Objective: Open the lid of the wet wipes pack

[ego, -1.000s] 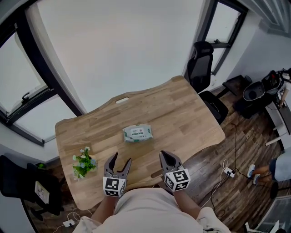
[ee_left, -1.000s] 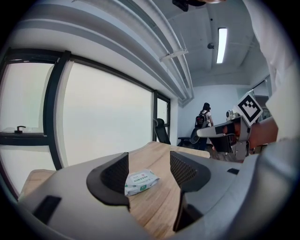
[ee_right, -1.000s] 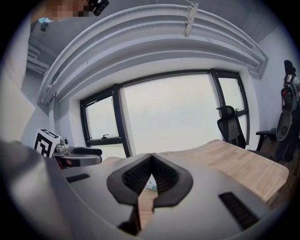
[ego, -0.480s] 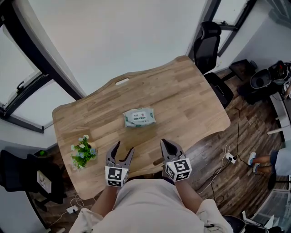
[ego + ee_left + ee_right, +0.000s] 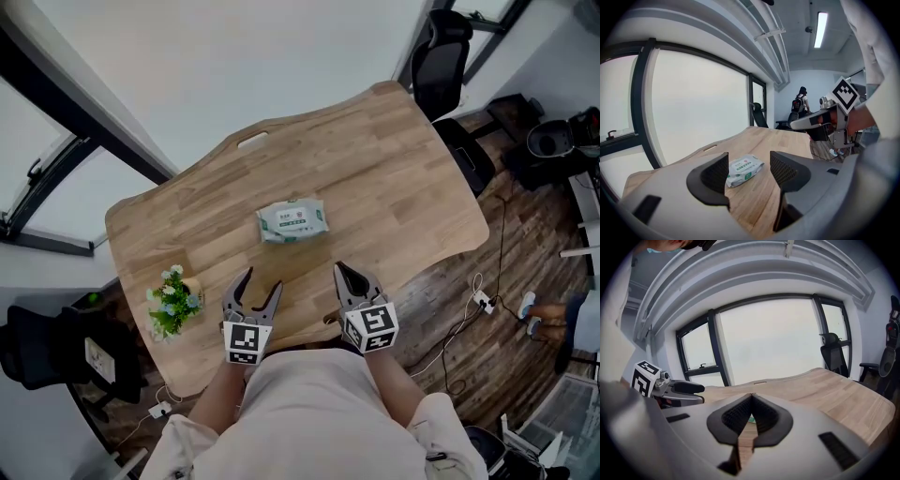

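A white and green wet wipes pack [image 5: 292, 220] lies flat near the middle of the wooden table [image 5: 394, 169], its lid closed. The left gripper [image 5: 259, 286] hovers over the table's near edge, jaws open and empty, short of the pack. In the left gripper view the wipes pack [image 5: 744, 169] shows between the open jaws of the left gripper [image 5: 749, 169], some way ahead. My right gripper [image 5: 343, 273] is beside it, shut with nothing held. The right gripper view shows the right gripper [image 5: 751, 397] with tips touching, and only a green sliver of the pack [image 5: 751, 418] shows behind them.
A small potted plant [image 5: 173, 302] stands at the table's left near corner. A cable slot [image 5: 251, 141] is cut near the far edge. Black office chairs [image 5: 441, 52] stand at the far right and one chair [image 5: 56, 352] at the near left. Cables lie on the floor [image 5: 478, 300].
The head view has shifted, so the table and pack sit slightly further right and higher. Both grippers stay at the near edge with the same jaw states.
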Demonstrator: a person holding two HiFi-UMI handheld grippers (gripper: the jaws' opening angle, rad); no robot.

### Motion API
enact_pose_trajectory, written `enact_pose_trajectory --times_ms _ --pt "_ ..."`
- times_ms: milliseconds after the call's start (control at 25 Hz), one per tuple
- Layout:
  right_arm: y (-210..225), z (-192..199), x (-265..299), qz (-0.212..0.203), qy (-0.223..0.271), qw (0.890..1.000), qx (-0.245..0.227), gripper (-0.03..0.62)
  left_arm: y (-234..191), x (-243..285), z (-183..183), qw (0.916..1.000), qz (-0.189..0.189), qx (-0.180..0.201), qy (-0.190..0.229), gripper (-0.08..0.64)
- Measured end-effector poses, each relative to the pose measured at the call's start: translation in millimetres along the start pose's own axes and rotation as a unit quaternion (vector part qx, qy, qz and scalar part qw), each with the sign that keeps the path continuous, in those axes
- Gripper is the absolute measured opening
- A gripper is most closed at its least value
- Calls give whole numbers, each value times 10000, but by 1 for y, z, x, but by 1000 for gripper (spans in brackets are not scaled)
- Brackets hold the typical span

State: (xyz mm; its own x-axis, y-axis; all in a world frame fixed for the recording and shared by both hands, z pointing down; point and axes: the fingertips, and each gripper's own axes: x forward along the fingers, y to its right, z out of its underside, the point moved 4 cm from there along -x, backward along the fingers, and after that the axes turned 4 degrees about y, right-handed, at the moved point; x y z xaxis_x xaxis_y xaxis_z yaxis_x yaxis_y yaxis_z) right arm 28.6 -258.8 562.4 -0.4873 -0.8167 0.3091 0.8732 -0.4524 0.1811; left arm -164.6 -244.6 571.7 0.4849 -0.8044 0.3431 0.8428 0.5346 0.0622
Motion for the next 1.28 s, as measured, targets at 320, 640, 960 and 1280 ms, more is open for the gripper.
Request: enact_pose_trajectory --times_ms 320,640,960,1280 --pt "10 17 30 -45 -310 9994 -155 8 -9 39 16 9987 138 337 -350 285" --pt "15 34 56 -53 -573 9981 -225 8 -11 68 23 9915 367 1083 -623 285" --pt "29 54 81 67 -803 9963 -299 8 -18 107 26 9822 542 1642 -736 285" --pt "41 69 107 109 -960 9942 -472 8 -18 148 42 9639 837 2277 -1095 285"
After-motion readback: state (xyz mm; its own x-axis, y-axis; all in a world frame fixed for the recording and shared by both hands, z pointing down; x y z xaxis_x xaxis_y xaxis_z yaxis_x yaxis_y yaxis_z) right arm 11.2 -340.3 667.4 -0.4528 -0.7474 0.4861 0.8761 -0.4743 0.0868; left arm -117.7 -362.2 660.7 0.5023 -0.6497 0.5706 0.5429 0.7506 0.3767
